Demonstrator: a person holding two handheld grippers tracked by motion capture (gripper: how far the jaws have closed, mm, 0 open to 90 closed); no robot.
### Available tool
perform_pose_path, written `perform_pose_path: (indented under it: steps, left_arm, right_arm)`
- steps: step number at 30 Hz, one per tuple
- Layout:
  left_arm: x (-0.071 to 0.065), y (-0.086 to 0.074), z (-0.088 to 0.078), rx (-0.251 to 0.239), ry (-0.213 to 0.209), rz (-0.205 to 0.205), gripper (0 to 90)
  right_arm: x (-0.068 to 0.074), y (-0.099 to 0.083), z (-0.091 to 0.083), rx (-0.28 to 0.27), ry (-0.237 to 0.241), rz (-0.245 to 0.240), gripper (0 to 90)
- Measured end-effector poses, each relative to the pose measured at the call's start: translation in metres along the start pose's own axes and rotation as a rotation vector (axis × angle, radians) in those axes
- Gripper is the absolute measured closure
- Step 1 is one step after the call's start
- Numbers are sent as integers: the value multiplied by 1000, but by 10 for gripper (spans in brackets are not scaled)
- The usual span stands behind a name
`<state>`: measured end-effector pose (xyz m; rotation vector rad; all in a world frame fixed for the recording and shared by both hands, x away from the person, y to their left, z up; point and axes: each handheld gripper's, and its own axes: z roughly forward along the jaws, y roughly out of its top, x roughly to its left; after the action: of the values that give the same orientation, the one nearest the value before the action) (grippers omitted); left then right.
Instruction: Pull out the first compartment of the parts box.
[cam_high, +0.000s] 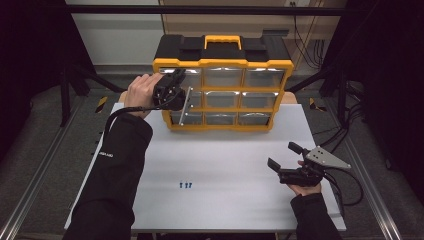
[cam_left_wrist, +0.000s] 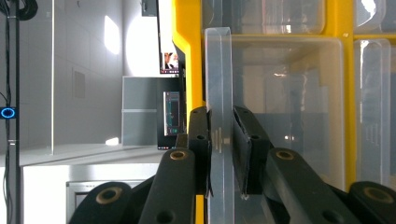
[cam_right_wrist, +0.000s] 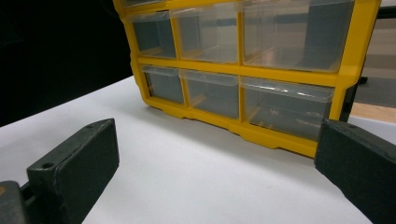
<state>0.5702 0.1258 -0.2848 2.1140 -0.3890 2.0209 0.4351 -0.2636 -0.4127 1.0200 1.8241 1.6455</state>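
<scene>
At the organizer's (cam_high: 223, 95) left column, the left gripper (cam_left_wrist: 222, 140) pinches the clear pull tab (cam_left_wrist: 218, 84) of a drawer (cam_high: 191, 98), its black pads pressed flat on both faces of the tab. That drawer sits in the middle row of the yellow frame, which stands upright at the table's (cam_high: 225, 165) far edge. Near the right front corner, the right gripper (cam_high: 286, 156) rests low with jaws spread wide, holding nothing. Small blue bits (cam_high: 185, 185) lie near the table's middle.
</scene>
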Motion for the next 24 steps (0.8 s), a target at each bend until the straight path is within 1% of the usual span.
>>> perform_pose_path:
  steps: [2,3,4,5,6,8,10,11,13,14,17,18,20,21,23,24]
  left_arm:
    - [-1,0,-2,1,-5,-11,781]
    - [-1,1,-2,-4,0,3,781]
    - [0,1,-4,2,1,8,781]
    - [0,1,-5,-4,5,14,781]
    - [-1,2,-6,-1,4,10,781]
    - [0,2,-9,-4,7,20,781]
    - [-1,2,-12,-5,8,15,782]
    - [-1,2,-13,-8,11,22,782]
    - [-2,2,-16,-18,14,17,783]
    - [-2,3,-19,-18,16,26,783]
    - [-4,1,-23,-29,14,7,783]
    - [-3,2,-25,-23,19,21,784]
    - [-3,3,-27,-27,25,27,784]
    - [-3,3,-28,-32,25,17,784]
    - [-4,4,-31,-36,26,16,784]
    - [-4,4,-32,-35,30,25,784]
  right_arm:
    - [0,0,0,-3,-1,-4,5]
    - [-1,0,0,-4,-7,-9,5]
    - [-1,0,0,-5,-7,-9,5]
    - [-1,0,0,-5,-7,-9,5]
    - [-1,0,0,-6,-8,-8,6]
    - [-1,0,0,-5,-9,-12,5]
    - [-1,0,0,-3,-9,-12,6]
    - [-1,0,0,-6,-8,-11,5]
    - [0,0,-1,-6,-4,-6,5]
    - [-1,0,-1,-7,-5,-7,5]
    - [0,0,0,-7,-5,-3,5]
    - [0,0,0,-7,-8,-8,5]
    - [0,0,0,-3,-5,-6,5]
    - [1,0,0,1,-7,-2,6]
    - [1,0,0,0,-7,-2,6]
    - [1,0,0,-1,-3,-2,6]
